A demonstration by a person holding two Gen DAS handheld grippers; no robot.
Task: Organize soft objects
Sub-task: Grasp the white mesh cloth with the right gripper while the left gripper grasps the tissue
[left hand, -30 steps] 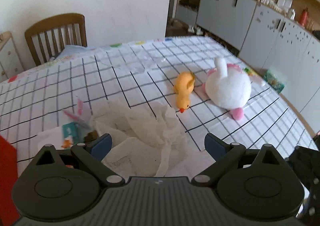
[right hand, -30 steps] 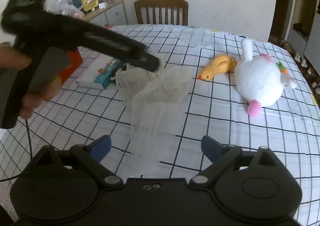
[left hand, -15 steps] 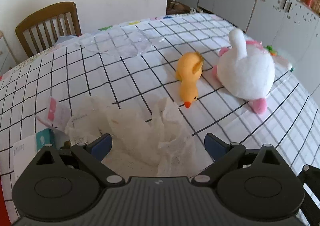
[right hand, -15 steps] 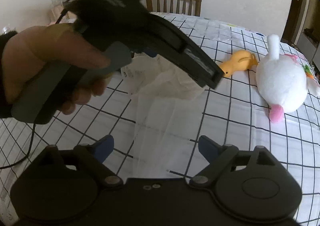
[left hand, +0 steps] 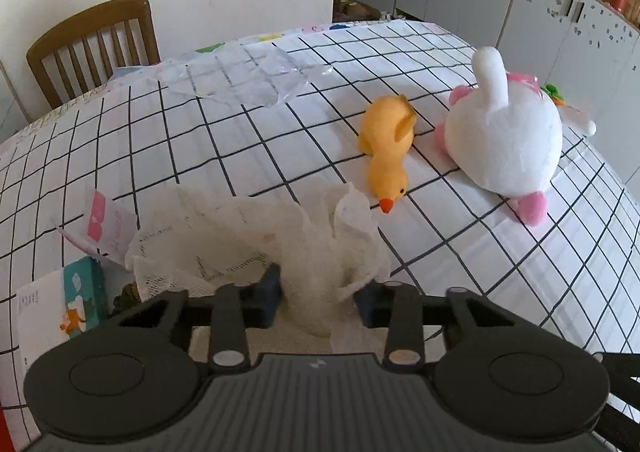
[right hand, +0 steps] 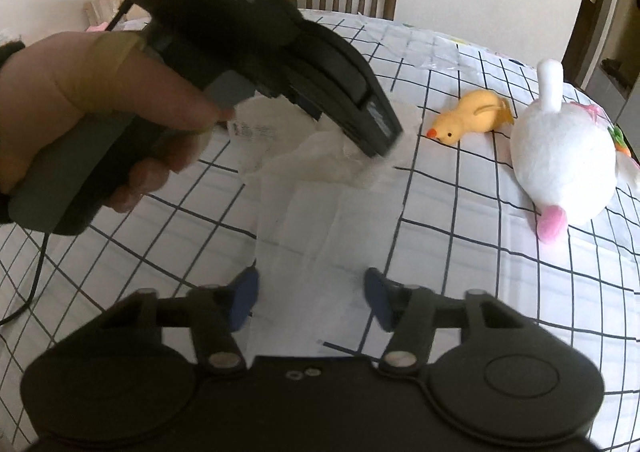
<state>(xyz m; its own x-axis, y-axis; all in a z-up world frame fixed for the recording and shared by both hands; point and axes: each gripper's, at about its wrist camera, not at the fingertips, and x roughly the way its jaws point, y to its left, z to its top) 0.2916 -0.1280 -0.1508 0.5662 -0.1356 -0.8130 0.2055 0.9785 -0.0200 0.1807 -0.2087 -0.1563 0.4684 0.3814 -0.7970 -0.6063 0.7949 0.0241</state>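
Bunched on the checked tablecloth (left hand: 280,139) near the yellow duck (left hand: 386,155) and white plush (left hand: 506,139), white mesh bag (left hand: 256,244) pinched at its far end by the just-narrowed left gripper (left hand: 318,292), near end between right gripper (right hand: 310,292) pads half-closed, seemingly for a 2-handed opening.

Left gripper (left hand: 318,294), gripped by a hand (right hand: 100,123) at nine o'clock, is pinching gauzy fabric; right gripper (right hand: 310,298), jaws just narrowing, is straddling its near end.
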